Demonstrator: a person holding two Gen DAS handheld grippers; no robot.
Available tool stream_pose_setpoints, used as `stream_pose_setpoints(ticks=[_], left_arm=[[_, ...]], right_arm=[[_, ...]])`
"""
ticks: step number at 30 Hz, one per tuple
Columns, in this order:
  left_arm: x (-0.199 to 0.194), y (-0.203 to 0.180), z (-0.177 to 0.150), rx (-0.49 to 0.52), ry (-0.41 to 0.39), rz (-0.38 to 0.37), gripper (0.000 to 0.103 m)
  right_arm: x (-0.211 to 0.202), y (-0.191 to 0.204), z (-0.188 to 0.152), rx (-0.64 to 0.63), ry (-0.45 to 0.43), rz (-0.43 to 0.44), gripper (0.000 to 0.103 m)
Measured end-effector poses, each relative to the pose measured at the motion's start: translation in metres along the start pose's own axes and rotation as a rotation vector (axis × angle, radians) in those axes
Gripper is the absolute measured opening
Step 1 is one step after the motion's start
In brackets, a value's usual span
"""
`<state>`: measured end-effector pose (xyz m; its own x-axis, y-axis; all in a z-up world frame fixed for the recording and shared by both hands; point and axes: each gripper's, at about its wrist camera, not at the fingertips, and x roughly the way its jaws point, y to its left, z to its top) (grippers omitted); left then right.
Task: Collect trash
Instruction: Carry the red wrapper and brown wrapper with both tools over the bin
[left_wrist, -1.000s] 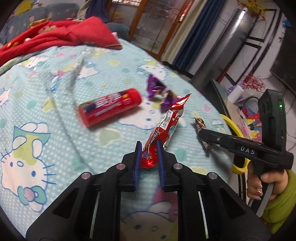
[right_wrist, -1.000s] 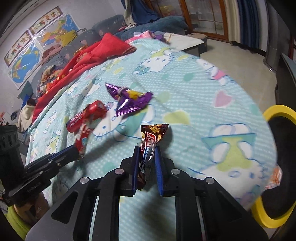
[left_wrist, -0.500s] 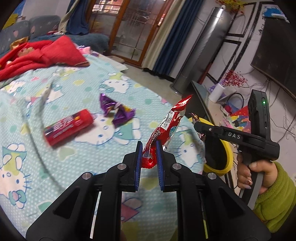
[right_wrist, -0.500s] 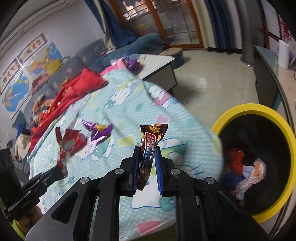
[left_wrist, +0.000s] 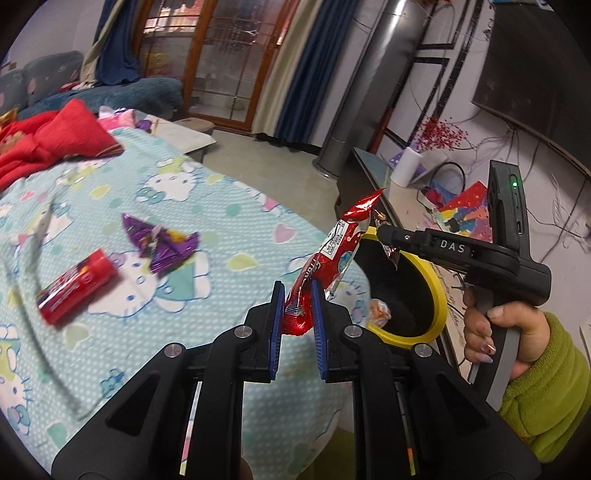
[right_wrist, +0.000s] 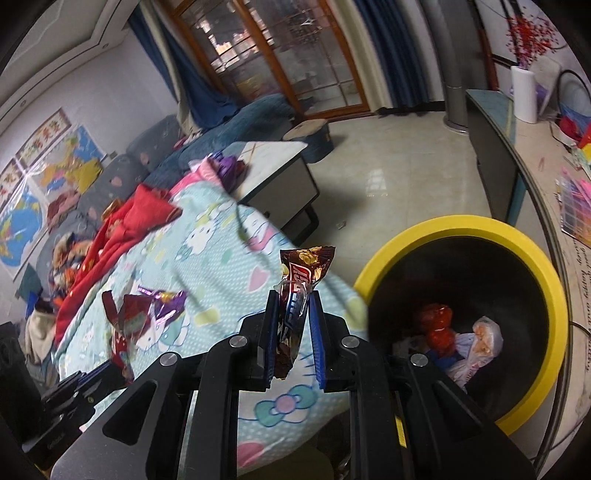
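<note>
We see the left gripper (left_wrist: 297, 308) clamped on a red wrapper (left_wrist: 330, 258), the right gripper (right_wrist: 292, 332) pinching a brown wrapper (right_wrist: 301, 280), both beside the yellow-rimmed bin (right_wrist: 461, 227), purple wrapper (left_wrist: 162, 242) and red tube (left_wrist: 75, 286) on the blanket (left_wrist: 221, 206).

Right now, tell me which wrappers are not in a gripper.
Only the purple wrapper, lying crumpled on the blanket beside the red tube. The red wrapper and brown wrapper are each clamped in a gripper.

A lived-in home living room: sofa (right_wrist: 155, 147), cartoon-print blanket (left_wrist: 207, 236), curtained glass doors (left_wrist: 229, 62), wall maps (right_wrist: 44, 173).
</note>
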<state>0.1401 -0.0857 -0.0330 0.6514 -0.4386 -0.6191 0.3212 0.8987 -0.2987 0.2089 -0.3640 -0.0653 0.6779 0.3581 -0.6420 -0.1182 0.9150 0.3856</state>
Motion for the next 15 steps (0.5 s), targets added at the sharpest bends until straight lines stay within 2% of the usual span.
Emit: stream_pose_setpoints(ticks=[15], left_arm=[[0.039,-0.048,0.010,0.084,0.051,-0.059,0.010]], right_arm=[[-0.021,-0.066,0.007,0.151,-0.071,-0.079,0.016]])
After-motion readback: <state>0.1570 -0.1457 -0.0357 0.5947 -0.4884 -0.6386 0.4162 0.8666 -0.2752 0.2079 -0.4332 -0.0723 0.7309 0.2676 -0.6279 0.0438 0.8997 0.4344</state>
